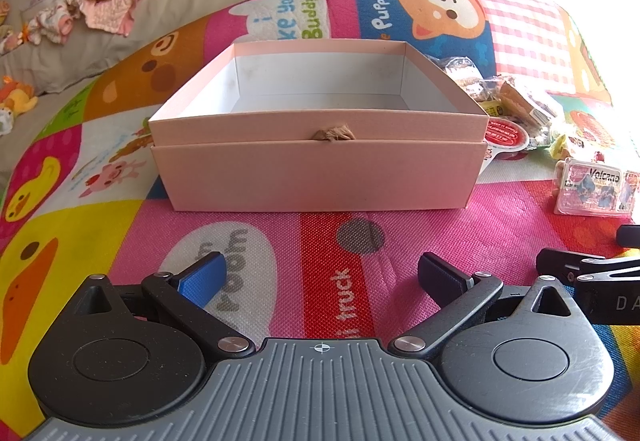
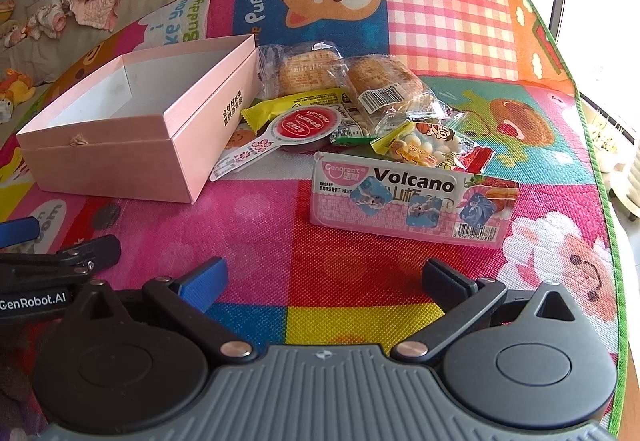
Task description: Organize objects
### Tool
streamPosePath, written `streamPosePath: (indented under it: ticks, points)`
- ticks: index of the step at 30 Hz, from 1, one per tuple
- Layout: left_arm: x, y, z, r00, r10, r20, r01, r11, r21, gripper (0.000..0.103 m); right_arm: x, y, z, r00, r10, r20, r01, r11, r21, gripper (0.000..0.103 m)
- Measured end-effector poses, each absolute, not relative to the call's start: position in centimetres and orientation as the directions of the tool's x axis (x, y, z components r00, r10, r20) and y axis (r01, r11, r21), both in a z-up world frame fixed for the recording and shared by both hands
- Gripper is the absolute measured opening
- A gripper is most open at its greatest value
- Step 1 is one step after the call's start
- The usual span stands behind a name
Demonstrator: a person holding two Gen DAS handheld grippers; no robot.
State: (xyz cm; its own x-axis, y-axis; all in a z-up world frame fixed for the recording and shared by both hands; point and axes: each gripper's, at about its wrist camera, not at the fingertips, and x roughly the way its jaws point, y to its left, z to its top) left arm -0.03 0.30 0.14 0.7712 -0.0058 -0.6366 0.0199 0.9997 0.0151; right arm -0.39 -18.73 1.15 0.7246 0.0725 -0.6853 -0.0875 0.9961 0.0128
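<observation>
One "Volcano" snack pack (image 2: 412,201), Cengreat-branded.

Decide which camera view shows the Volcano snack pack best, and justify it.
The right wrist view: the Volcano pack lies whole on the mat ahead of the open right gripper, label readable. The left wrist view shows it only small at the right edge.

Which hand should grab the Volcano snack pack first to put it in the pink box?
Right. The right tool is open and faces the Volcano pack directly; the left tool faces the pink box, with the pack off to its right.
</observation>
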Motion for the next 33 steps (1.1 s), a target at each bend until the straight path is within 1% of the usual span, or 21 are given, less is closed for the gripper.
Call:
streamPosePath:
  ticks: [10,13,15,17,19,21,24,26,29,33]
  points:
    - [0.0,0.3,0.2,0.762,-0.004,-0.648,0.016,1.0,0.014,0.103,0.3,-18.6,1.4,0.686,0.074,-0.723,-0.107,0.994,0.001,0.103]
    - [0.3,0.6,0.7,0.735,-0.045,-0.677,0.065,0.998,0.003,0.103,0.5,-18.8,1.6,0.671,0.093,-0.735,-0.131,0.991,0.006,0.103]
    - [0.3,1.1,1.6,0.725,-0.082,-0.684,0.106,0.994,-0.007,0.103,0.8,-19.0,1.9,0.643,0.13,-0.755,-0.176,0.984,0.02,0.103]
    - [0.1,2.0,2.9,0.748,-0.079,-0.659,0.104,0.995,-0.002,0.103,0.7,-19.4,2.7,0.629,0.192,-0.753,-0.22,0.973,0.065,0.103]
    - [0.3,3.7,5.2,0.783,-0.064,-0.619,0.076,0.997,-0.007,0.103,0.1,-20.0,4.4,0.667,0.22,-0.712,-0.224,0.97,0.09,0.103]
    - [1.2,5.5,7.1,0.812,-0.028,-0.584,0.031,1.0,-0.005,0.103,-0.3,-20.6,6.3,0.715,0.221,-0.664,-0.225,0.971,0.08,0.103]
    - [4.1,7.6,9.0,0.859,0.057,-0.508,-0.038,0.998,0.047,0.103,-0.2,-21.9,8.8,0.769,0.206,-0.605,-0.206,0.976,0.071,0.103]
    - [7.1,8.7,9.1,0.833,0.08,-0.547,-0.069,0.997,0.04,0.103,0.3,-22.7,9.7,0.783,0.188,-0.593,-0.186,0.98,0.066,0.103]
    - [11.0,10.1,8.0,0.769,0.026,-0.639,-0.069,0.997,-0.042,0.103,0.9,-23.8,10.1,0.79,0.147,-0.595,-0.145,0.988,0.051,0.103]
    - [13.8,10.1,5.9,0.724,0.038,-0.688,-0.075,0.997,-0.024,0.103,1.1,-25.2,9.9,0.785,0.109,-0.61,-0.112,0.993,0.033,0.103]
